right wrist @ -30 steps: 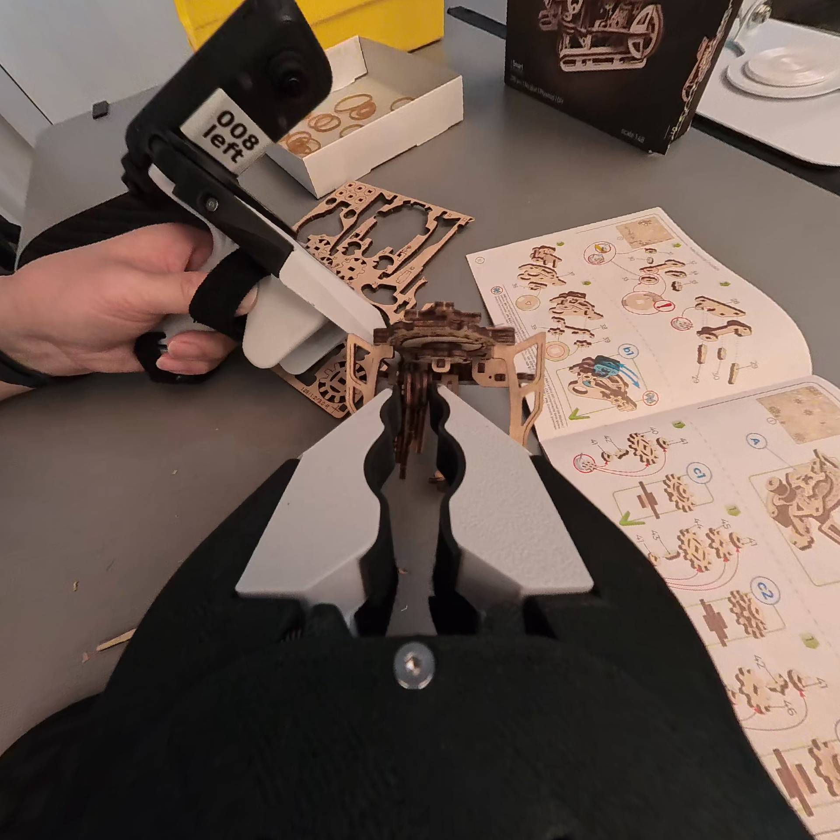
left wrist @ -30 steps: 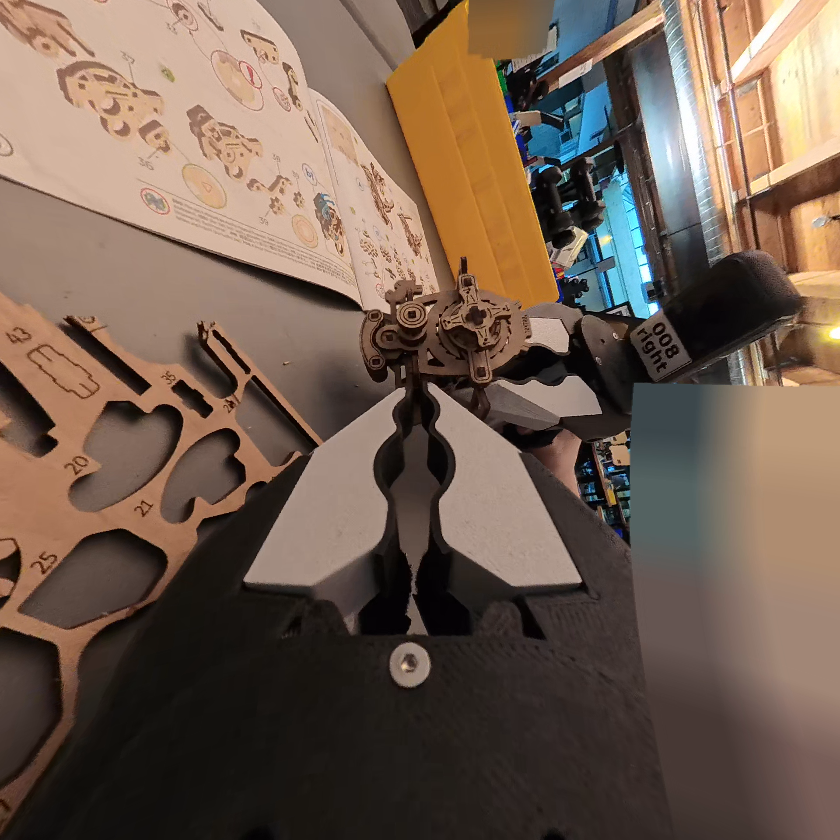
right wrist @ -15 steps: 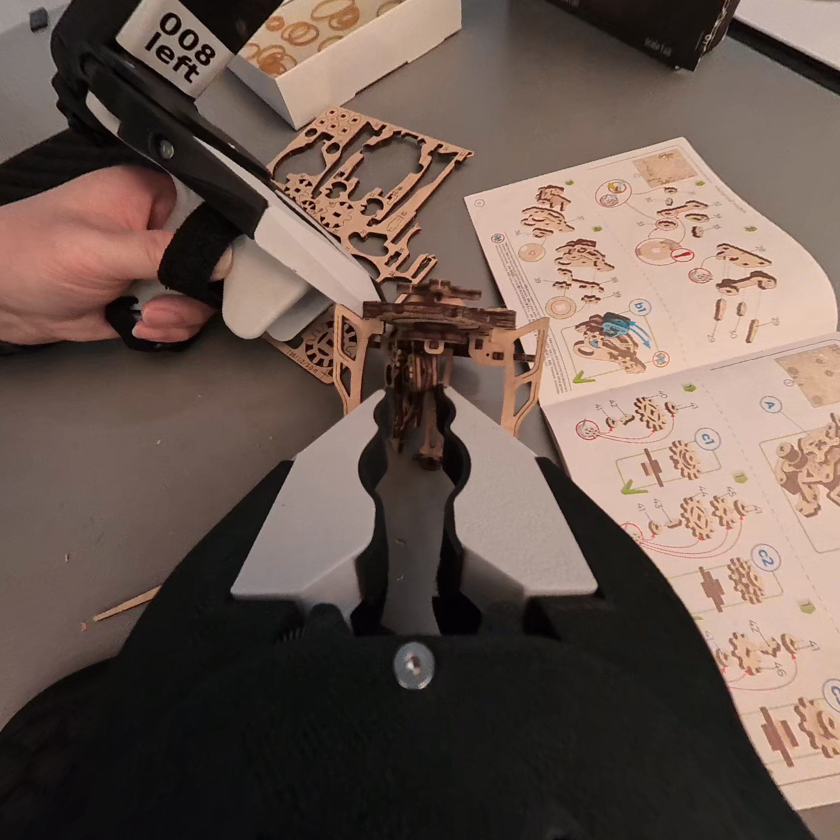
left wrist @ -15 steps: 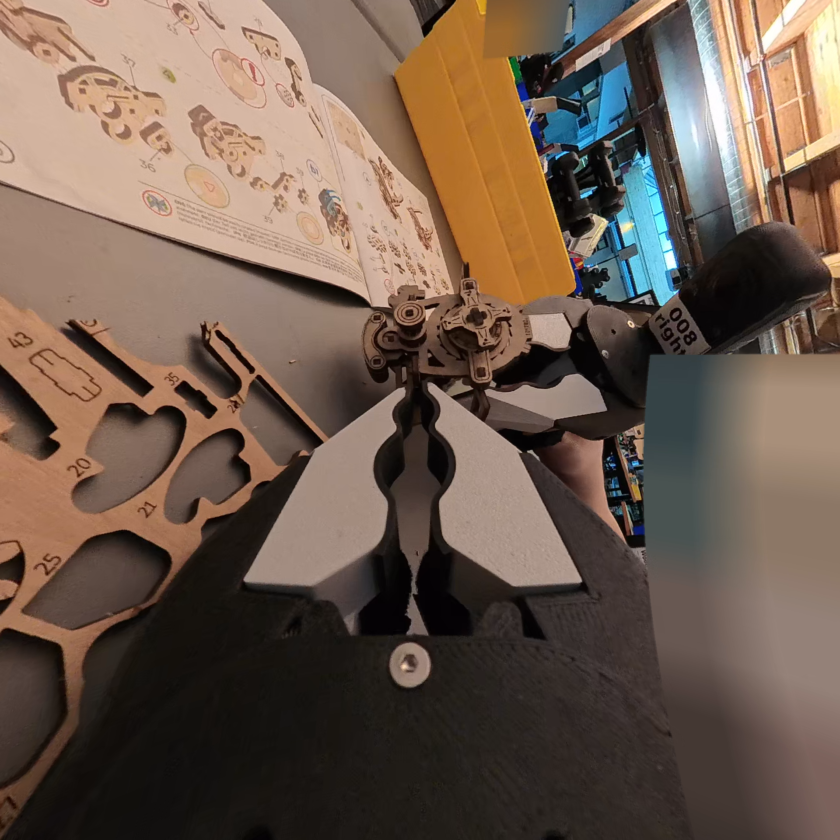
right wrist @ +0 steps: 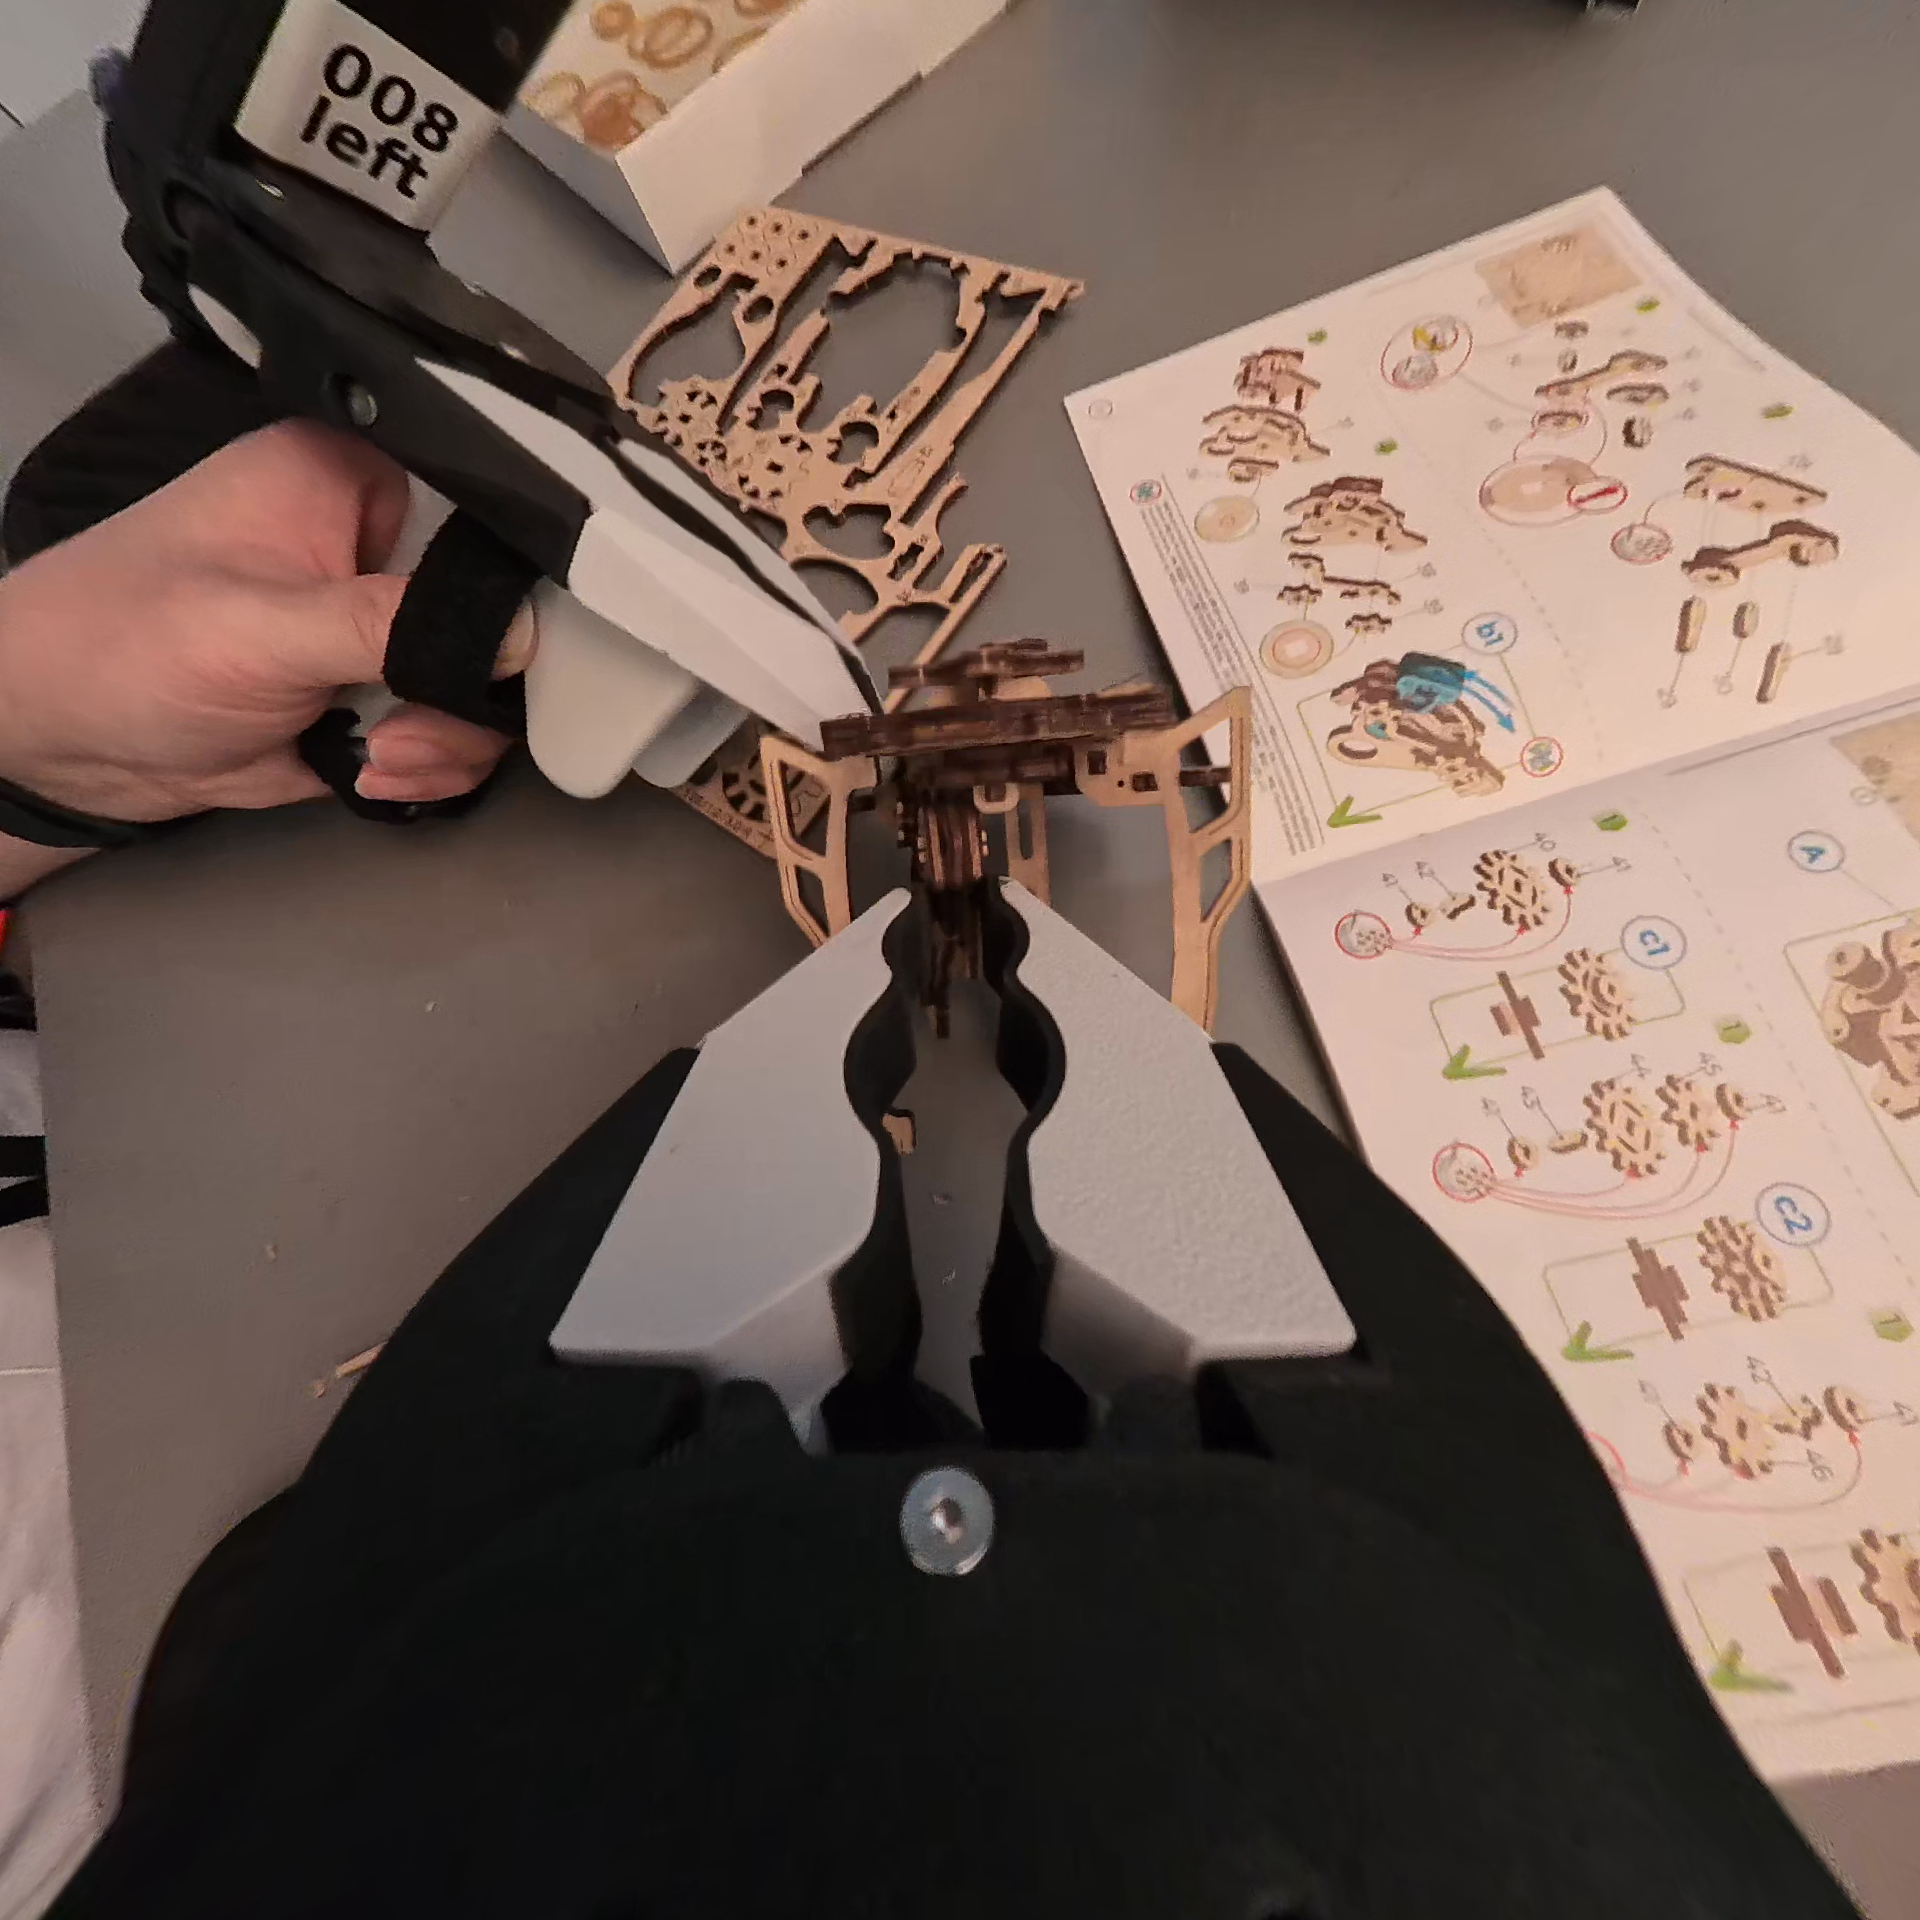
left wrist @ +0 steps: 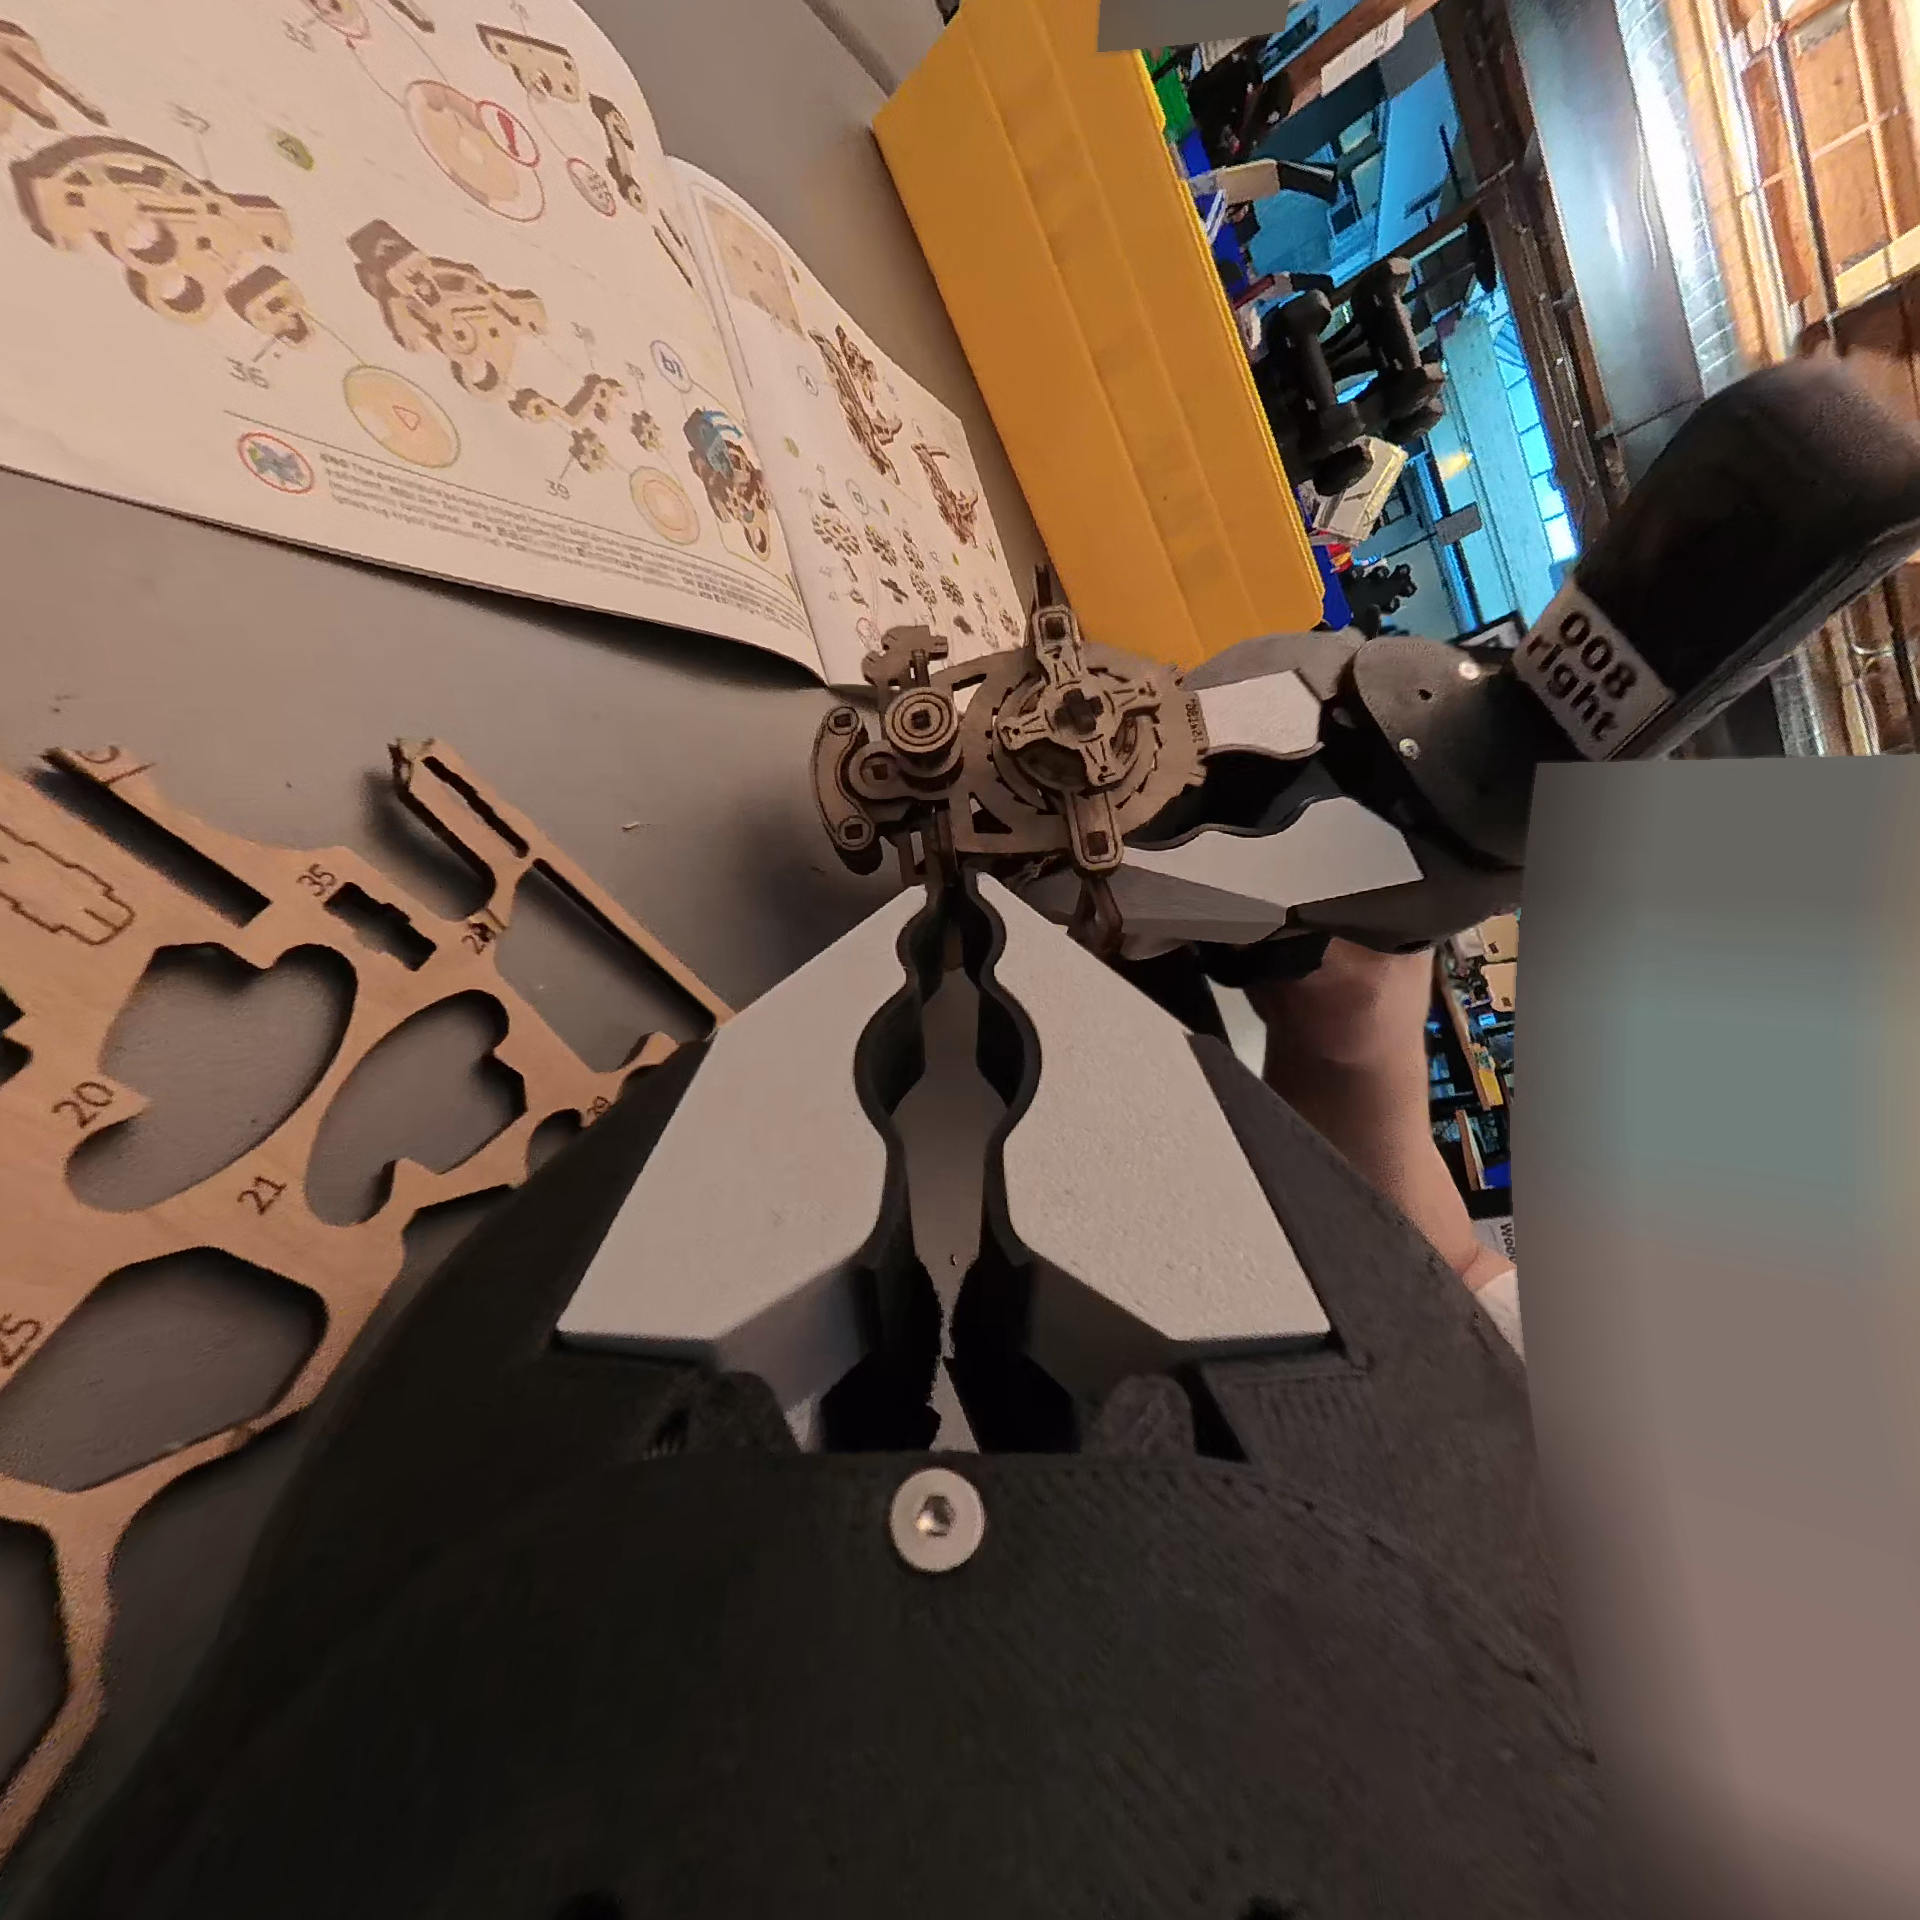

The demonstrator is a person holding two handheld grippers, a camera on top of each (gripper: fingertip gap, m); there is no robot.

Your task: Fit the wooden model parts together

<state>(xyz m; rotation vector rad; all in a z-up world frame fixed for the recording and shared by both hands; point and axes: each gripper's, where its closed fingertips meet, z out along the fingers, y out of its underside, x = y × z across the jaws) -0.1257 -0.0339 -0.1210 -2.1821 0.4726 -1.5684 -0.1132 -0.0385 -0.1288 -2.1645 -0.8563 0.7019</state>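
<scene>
A partly built wooden model [right wrist: 997, 727] with dark gears on top and two pale side frames is held above the grey table [right wrist: 312, 1039]. My right gripper [right wrist: 958, 904] is shut on the gear stack hanging under it. My left gripper [left wrist: 951, 899] is shut on a thin edge of the same model [left wrist: 997, 758], below its round gear face. In the right wrist view the left gripper [right wrist: 857, 691] comes in from the upper left and meets the model's top left corner. In the left wrist view the right gripper [left wrist: 1132, 831] grips the model from the right.
An open instruction booklet [right wrist: 1507, 623] lies to the right. A punched-out wooden sheet [right wrist: 831, 436] lies behind the model, and another sheet [left wrist: 208, 1195] shows in the left wrist view. A white box [right wrist: 727, 114], a yellow bin [left wrist: 1091, 312] and a small loose wooden piece [right wrist: 899, 1127] are nearby. The tips of both grippers are at nearly the same place.
The right gripper has tilted further down towards the table with the model. The model has turned slightly in the left wrist view. Both grippers keep their hold.
</scene>
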